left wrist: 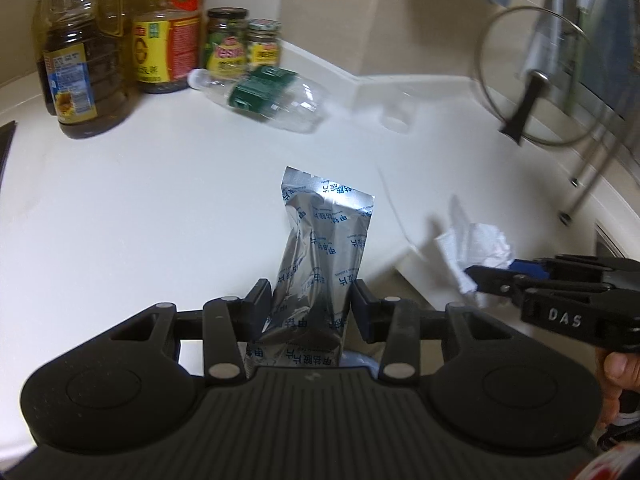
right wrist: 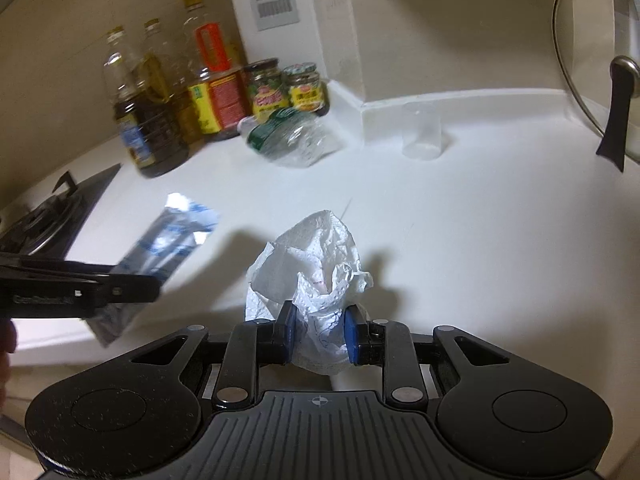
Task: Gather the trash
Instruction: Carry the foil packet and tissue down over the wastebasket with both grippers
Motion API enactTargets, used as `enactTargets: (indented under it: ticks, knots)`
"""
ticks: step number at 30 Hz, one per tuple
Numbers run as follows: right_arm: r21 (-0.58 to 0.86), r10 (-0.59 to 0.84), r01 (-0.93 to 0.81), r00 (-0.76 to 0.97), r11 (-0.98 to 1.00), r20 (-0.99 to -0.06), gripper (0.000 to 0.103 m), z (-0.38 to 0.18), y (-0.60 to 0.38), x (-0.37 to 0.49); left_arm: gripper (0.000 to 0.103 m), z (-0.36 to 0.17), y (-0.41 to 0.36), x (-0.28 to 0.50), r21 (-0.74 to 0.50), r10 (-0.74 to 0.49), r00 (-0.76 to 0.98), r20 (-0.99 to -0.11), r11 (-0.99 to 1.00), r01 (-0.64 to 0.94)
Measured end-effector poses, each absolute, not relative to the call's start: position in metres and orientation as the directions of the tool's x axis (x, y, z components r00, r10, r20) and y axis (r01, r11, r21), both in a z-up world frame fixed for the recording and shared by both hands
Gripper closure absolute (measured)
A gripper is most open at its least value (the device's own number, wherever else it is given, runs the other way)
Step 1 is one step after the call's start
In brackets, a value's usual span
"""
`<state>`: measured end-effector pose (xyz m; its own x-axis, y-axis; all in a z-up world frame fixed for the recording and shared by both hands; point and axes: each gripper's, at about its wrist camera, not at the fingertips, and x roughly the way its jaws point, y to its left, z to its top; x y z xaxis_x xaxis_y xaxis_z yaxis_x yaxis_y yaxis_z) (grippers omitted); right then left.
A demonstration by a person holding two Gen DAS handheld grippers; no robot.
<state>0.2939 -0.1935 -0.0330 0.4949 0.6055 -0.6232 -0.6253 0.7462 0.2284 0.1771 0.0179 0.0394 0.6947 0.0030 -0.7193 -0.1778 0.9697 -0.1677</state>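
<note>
Plastic bottle (right wrist: pixel 290 140) lies beside jars (right wrist: pixel 286 88), oil bottles (right wrist: pixel 152 120).

My left wrist camera sits just behind my left gripper (left wrist: pixel 311 312), looking forward and down across white kitchen counter (left wrist: pixel 140 208), close above its front edge. My right wrist camera does same behind my right gripper (right wrist: pixel 319 338), from further right. Both views share back corner: amber oil bottles (left wrist: pixel 86 60) (right wrist: pixel 148 120), crushed clear plastic bottle with green label (left wrist: pixel 272 96) (right wrist: pixel 292 138), glass pot lid (left wrist: pixel 532 76) (right wrist: pixel 592 60). Each view catches other gripper at its side edge.
</note>
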Motion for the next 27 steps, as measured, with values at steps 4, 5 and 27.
enactTargets:
  ticks: [4, 5, 27]
  knots:
    - [0.198, 0.592, -0.639, 0.49, 0.743, -0.64, 0.078, -0.038, -0.197, 0.256, 0.064, 0.033, 0.008, 0.15, -0.188, -0.038, 0.689, -0.723, 0.972, -0.144]
    - [0.194, 0.586, -0.638, 0.489, 0.745, -0.646, 0.078, -0.04, -0.197, 0.248, 0.064, 0.031, 0.007, 0.144, -0.188, -0.046, 0.686, -0.726, 0.973, -0.134]
    - [0.05, 0.45, -0.687, 0.416, 0.725, -0.79, 0.078, -0.139, -0.177, 0.196, 0.064, -0.064, -0.005, 0.108, -0.214, -0.055, 0.526, -0.849, 0.945, -0.247]
